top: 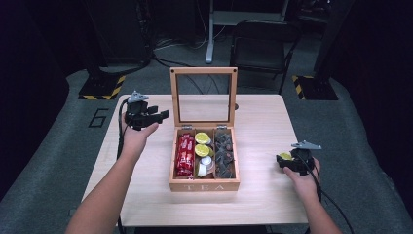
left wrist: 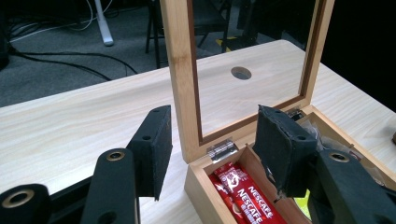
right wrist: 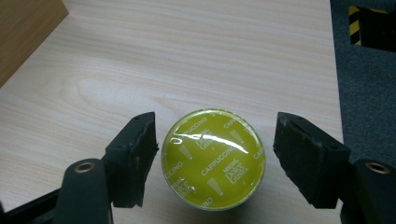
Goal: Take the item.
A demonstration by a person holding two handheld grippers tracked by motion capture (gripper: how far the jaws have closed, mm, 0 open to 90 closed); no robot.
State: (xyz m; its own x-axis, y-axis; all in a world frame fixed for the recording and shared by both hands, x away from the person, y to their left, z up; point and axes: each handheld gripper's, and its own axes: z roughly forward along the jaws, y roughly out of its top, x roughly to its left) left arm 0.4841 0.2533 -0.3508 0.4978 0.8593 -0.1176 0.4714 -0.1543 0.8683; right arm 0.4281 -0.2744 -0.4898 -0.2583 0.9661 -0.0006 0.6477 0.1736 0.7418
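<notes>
An open wooden tea box [top: 204, 185] stands mid-table, its glass lid [top: 203, 70] upright. Red Nescafe sachets [top: 185, 155] fill its left compartment, yellow and white capsules [top: 202, 138] the middle, dark packets [top: 224, 155] the right. My left gripper [top: 159, 113] hovers open by the box's back left corner, nothing between its jaws [left wrist: 212, 121]; the sachets [left wrist: 247, 200] lie just below. At the table's right, a yellow cappuccino capsule [right wrist: 213, 158] sits on the wood between the open jaws of my right gripper [right wrist: 215, 121], with a gap at each pad. From above, the capsule [top: 285, 156] peeks out at that gripper [top: 284, 160].
The light wooden table [top: 263, 126] has a round cable hole [left wrist: 241, 73] behind the box lid. Its right edge lies close to the right gripper. A dark chair [top: 263, 44] and stands with striped bases [top: 102, 87] are on the floor beyond.
</notes>
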